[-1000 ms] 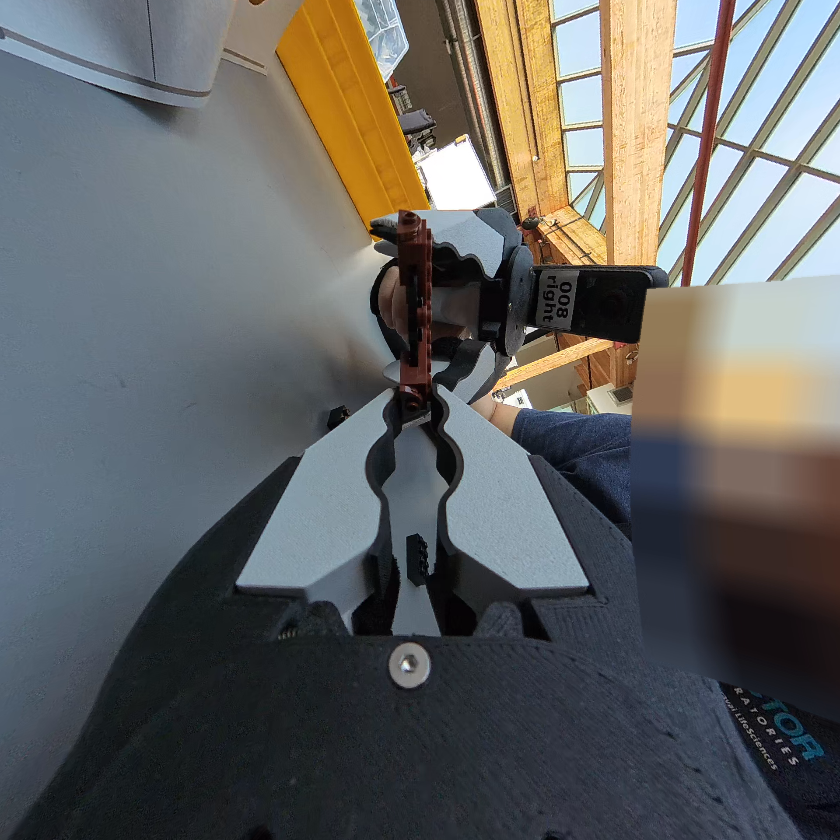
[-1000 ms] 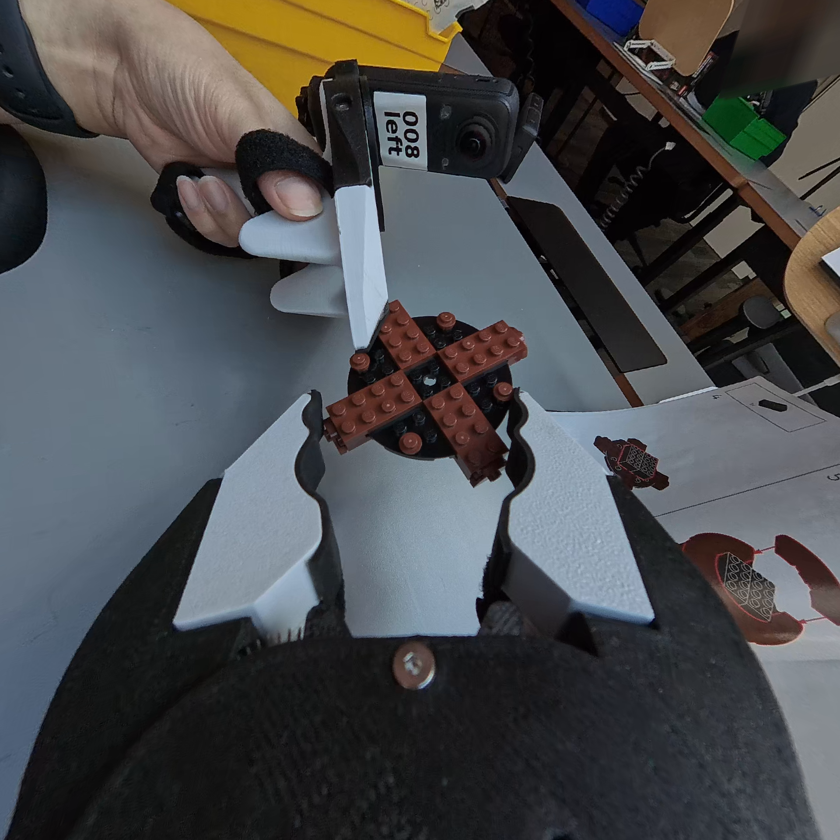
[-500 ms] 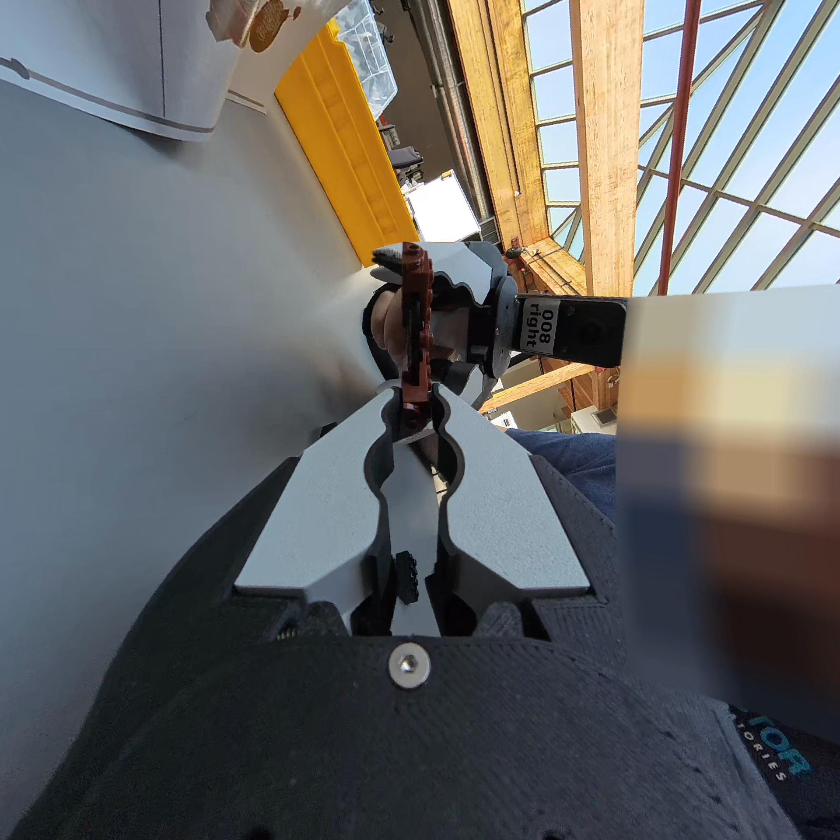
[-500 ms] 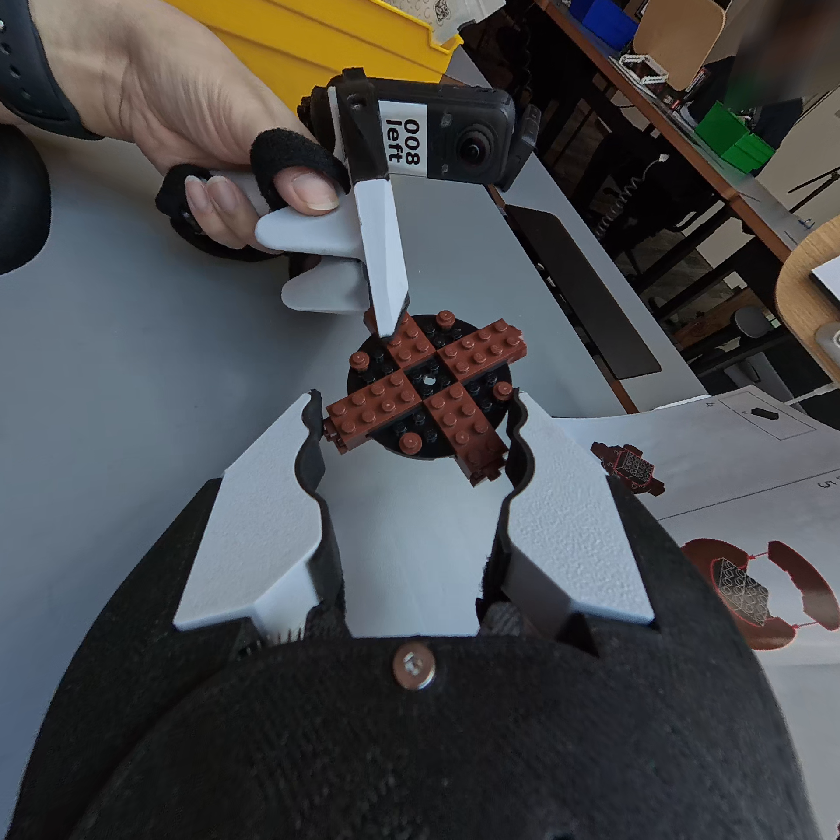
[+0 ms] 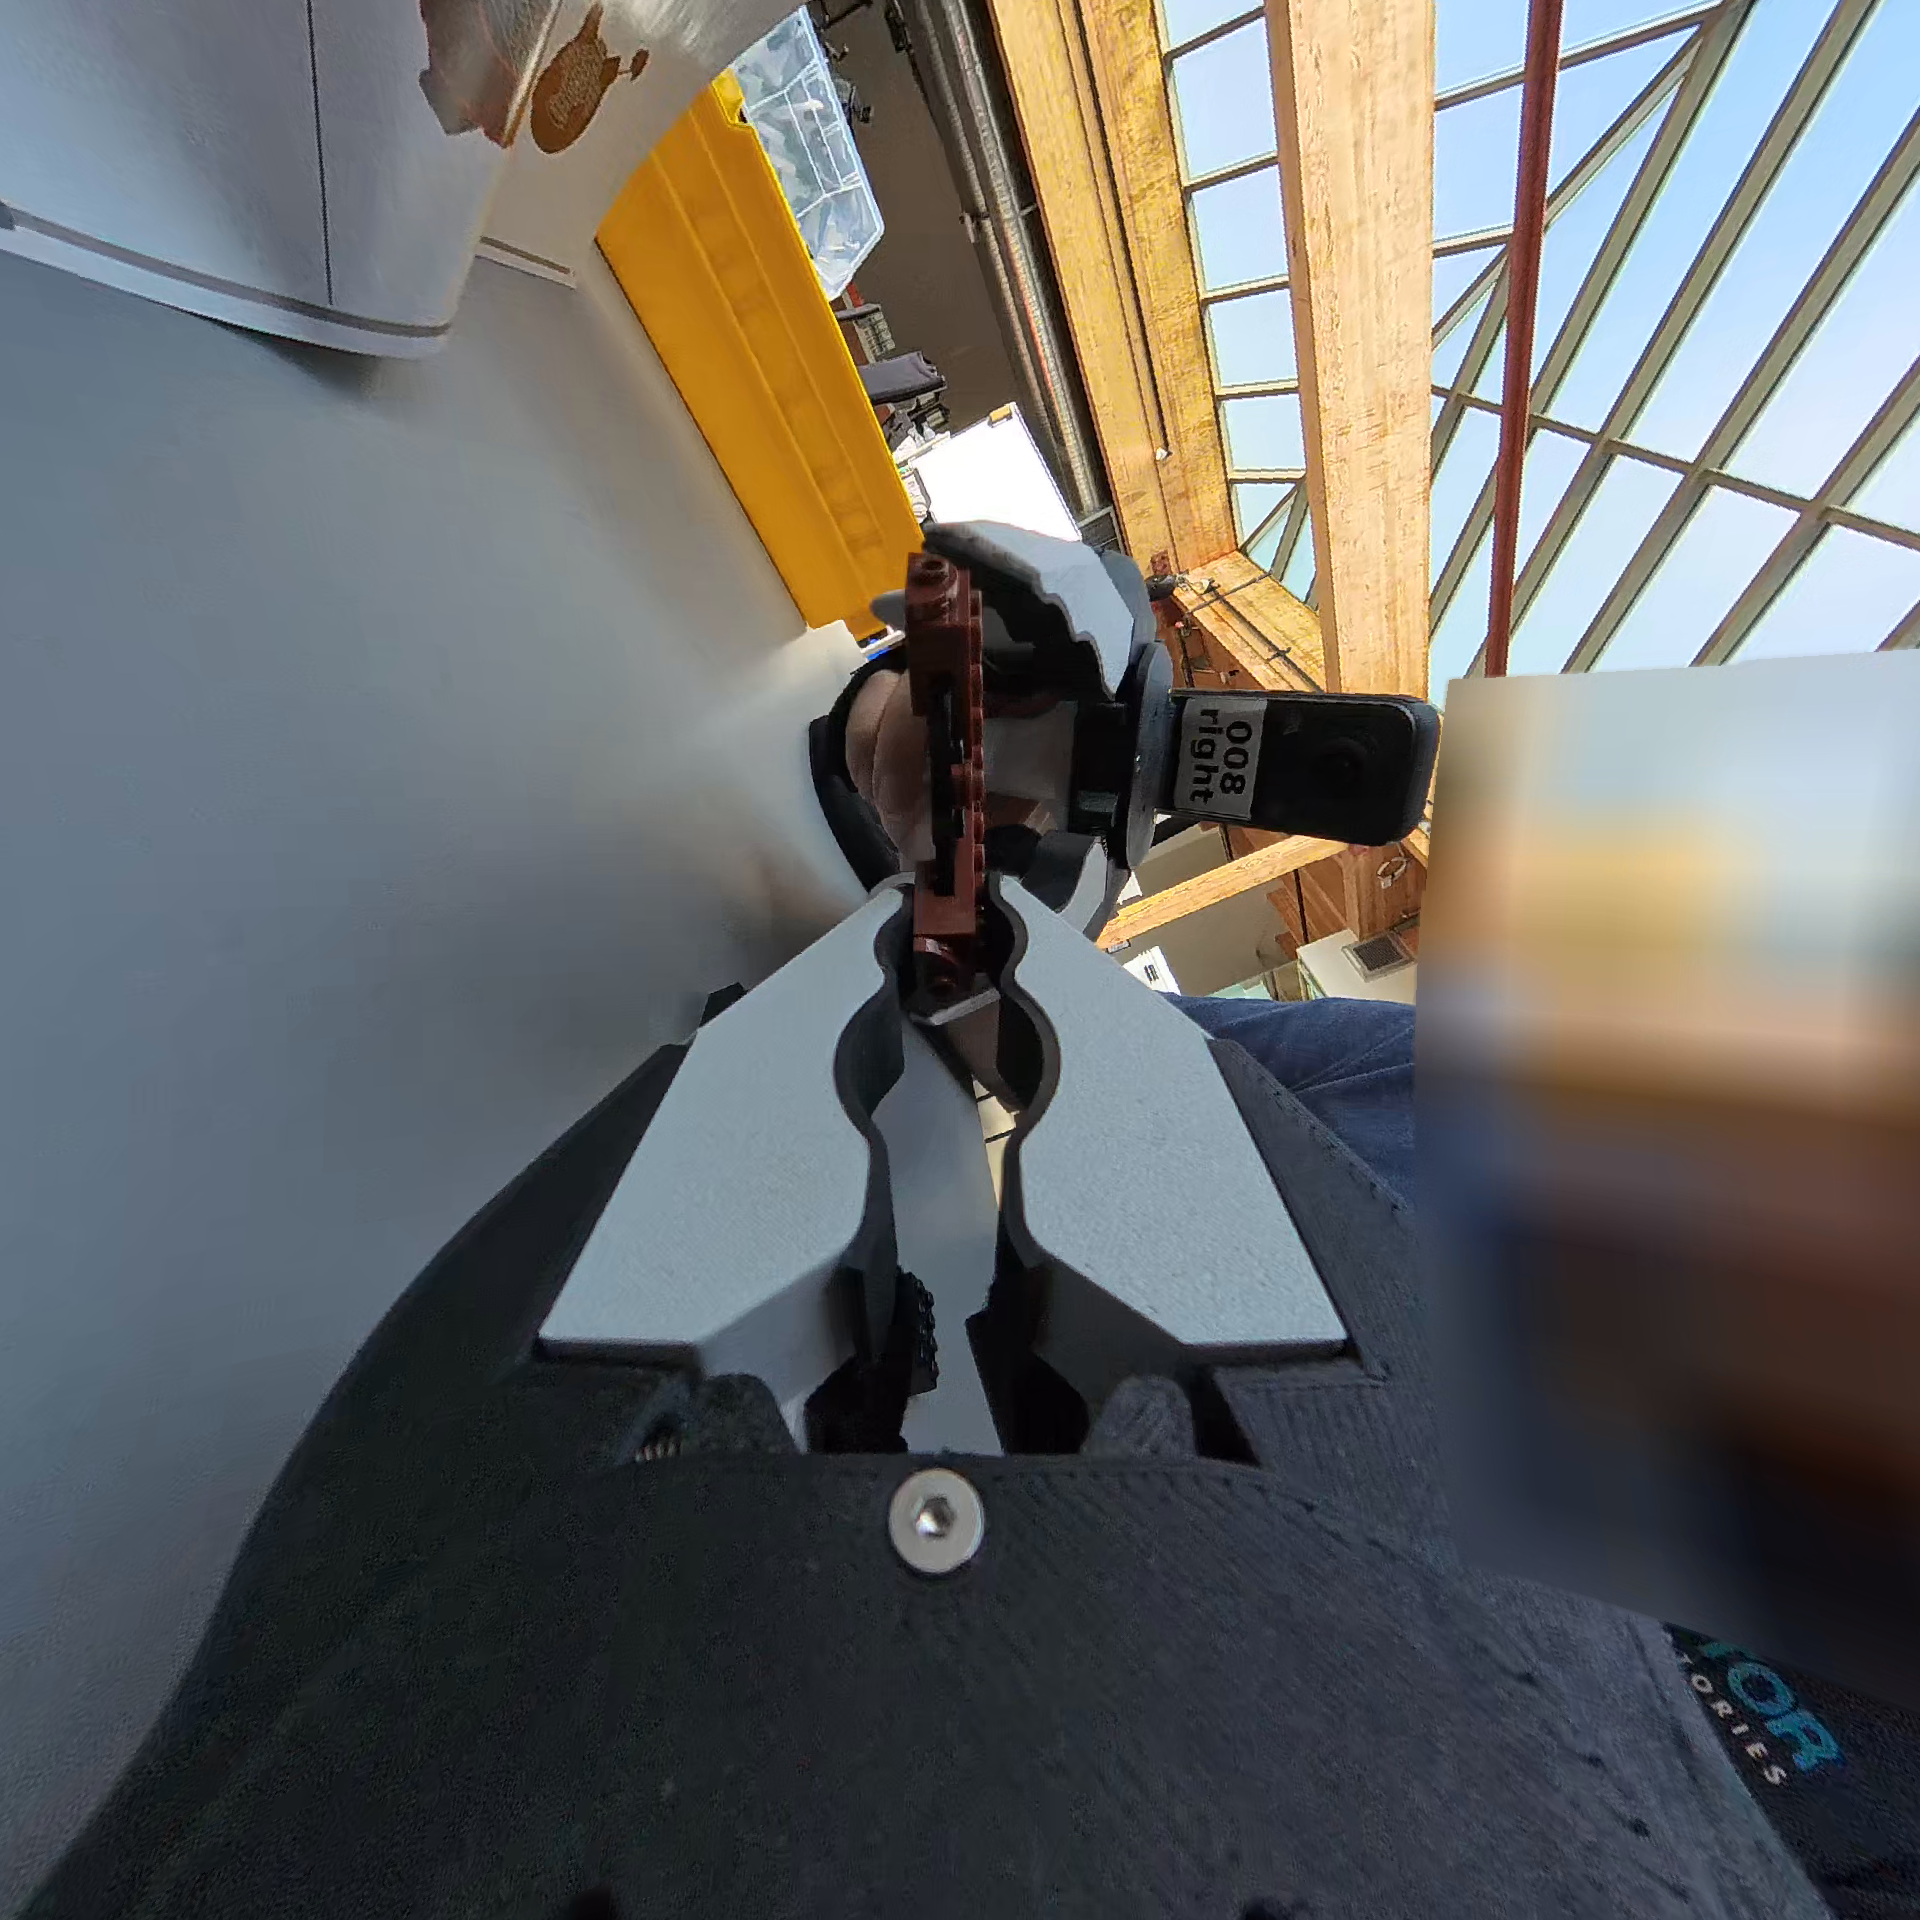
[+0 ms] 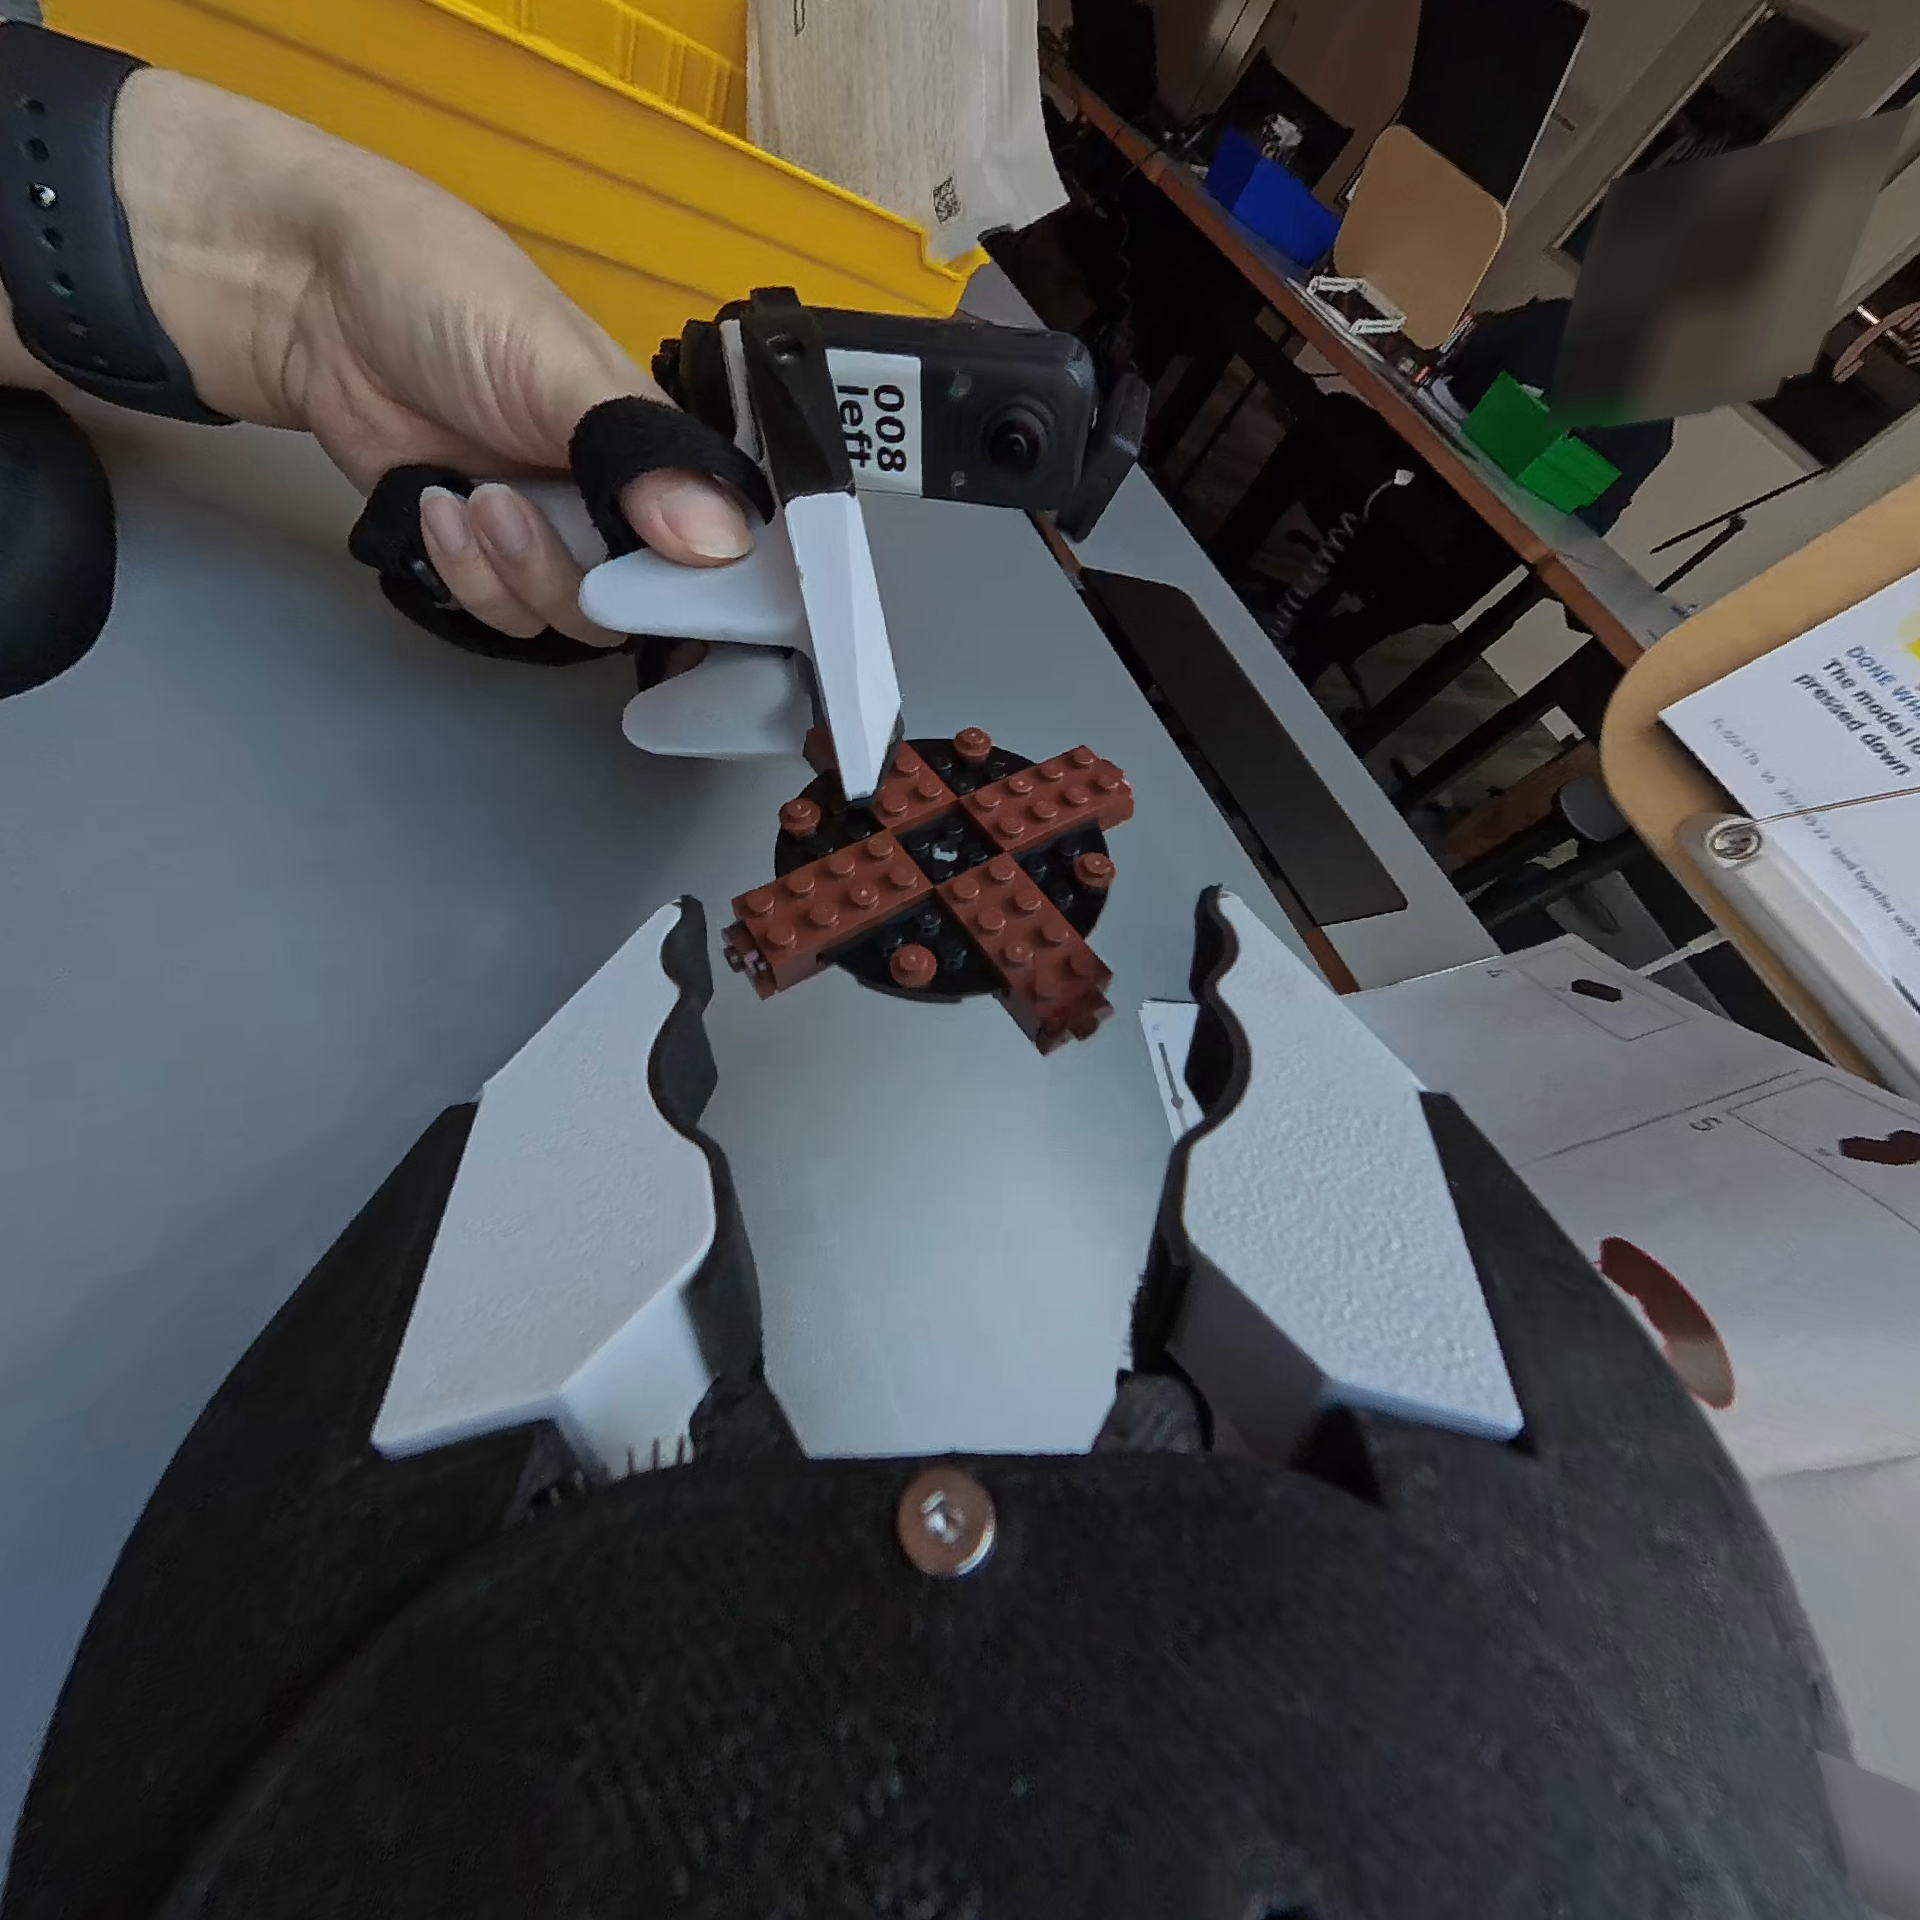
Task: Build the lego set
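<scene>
The lego model [image 6: 935,873] is a black round plate with a brown cross of plates on top. My left gripper [image 5: 951,925] is shut on the end of one brown arm and holds the model [image 5: 951,748] edge-on above the grey table. In the right wrist view the left gripper [image 6: 868,769] pinches the far arm. My right gripper [image 6: 948,912] is open, with its fingertips [image 6: 686,925] just clear of the model on both sides. It also shows beyond the model in the left wrist view [image 5: 1039,727]. A small black piece [image 5: 920,1340] shows between my left finger bases.
A yellow bin [image 6: 520,135] stands at the back of the grey table [image 6: 260,831]. Instruction sheets [image 6: 1558,1091] lie to the right. A clipboard with paper [image 6: 1818,727] is at the far right. The table edge and a black pad [image 6: 1236,748] lie behind the model. Only a small space, under 4 cm, lies between the two pairs of fingers.
My left gripper slid onto the far brown arm and closed on it. My right gripper opened wider and let go of the model.
</scene>
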`<state>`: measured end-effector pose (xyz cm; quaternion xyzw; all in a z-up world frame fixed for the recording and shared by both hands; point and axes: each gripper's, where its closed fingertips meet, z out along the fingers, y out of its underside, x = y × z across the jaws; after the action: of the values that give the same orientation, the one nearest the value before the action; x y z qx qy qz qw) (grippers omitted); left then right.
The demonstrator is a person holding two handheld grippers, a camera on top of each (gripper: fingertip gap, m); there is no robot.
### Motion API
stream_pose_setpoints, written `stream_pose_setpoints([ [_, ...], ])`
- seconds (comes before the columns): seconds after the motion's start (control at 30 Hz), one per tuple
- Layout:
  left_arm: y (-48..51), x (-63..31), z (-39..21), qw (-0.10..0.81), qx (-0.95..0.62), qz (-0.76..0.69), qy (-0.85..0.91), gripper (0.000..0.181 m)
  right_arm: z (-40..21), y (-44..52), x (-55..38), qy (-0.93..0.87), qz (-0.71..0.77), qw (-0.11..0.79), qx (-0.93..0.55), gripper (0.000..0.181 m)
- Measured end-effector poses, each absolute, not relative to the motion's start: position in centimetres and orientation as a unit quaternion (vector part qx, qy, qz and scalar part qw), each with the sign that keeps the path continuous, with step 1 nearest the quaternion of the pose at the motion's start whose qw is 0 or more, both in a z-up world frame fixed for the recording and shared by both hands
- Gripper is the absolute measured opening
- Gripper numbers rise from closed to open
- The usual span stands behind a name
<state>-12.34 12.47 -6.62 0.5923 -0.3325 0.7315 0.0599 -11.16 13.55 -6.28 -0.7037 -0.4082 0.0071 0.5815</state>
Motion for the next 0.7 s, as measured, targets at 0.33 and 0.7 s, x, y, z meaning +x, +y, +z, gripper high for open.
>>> stream_pose_setpoints([
  [0.33, 14.6, -13.0, -7.8, 0.041, 0.624, 0.717, -0.309, 0.009, -14.0, 7.1, -10.9, -0.416, 0.153, 0.381, -0.812, 0.061],
  [0.7, 14.5, -13.0, -7.9, 0.042, 0.624, 0.715, -0.312, 0.009, -15.4, 6.4, -11.0, -0.416, 0.159, 0.368, -0.816, 0.045],
])
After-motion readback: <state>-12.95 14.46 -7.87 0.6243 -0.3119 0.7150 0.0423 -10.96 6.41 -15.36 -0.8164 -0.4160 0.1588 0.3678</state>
